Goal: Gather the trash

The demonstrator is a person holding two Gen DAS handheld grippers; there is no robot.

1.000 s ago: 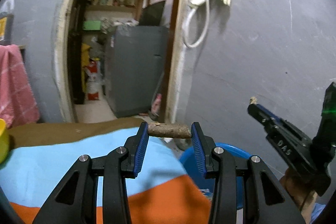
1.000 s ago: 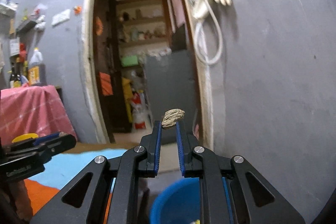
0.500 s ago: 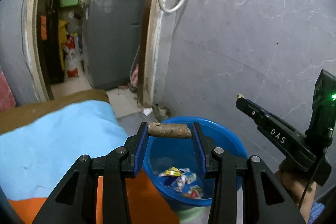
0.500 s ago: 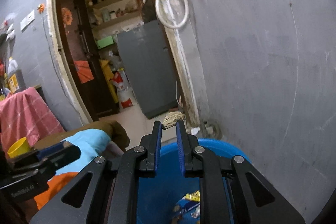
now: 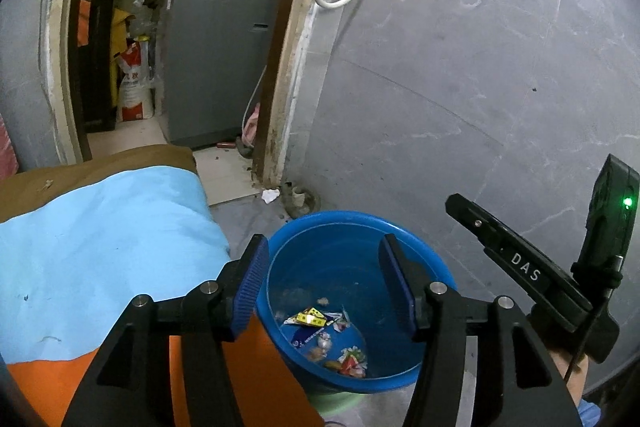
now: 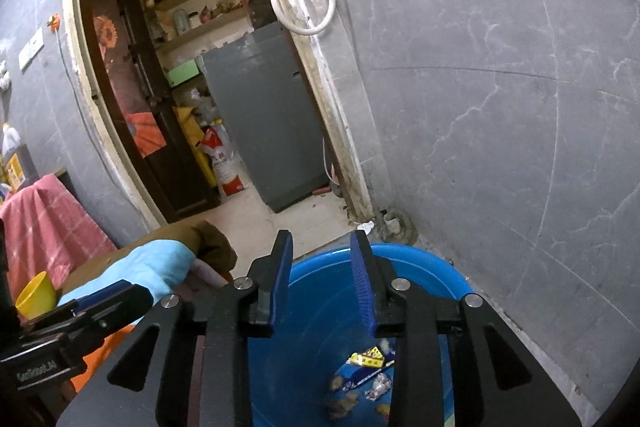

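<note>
Trash (image 5: 320, 331), mostly wrappers, is lying in the blue tub (image 5: 400, 235) at lower centre. I am holding both the left gripper (image 5: 322, 281) and right gripper (image 6: 320, 279) above it, jaws opening, nothing between them. Any remaining litter is staying out of view.

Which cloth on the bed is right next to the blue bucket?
The orange cloth. Its edge runs right beside the blue bucket, below the left gripper. The light blue cloth lies farther back, and the brown one farthest.
</note>
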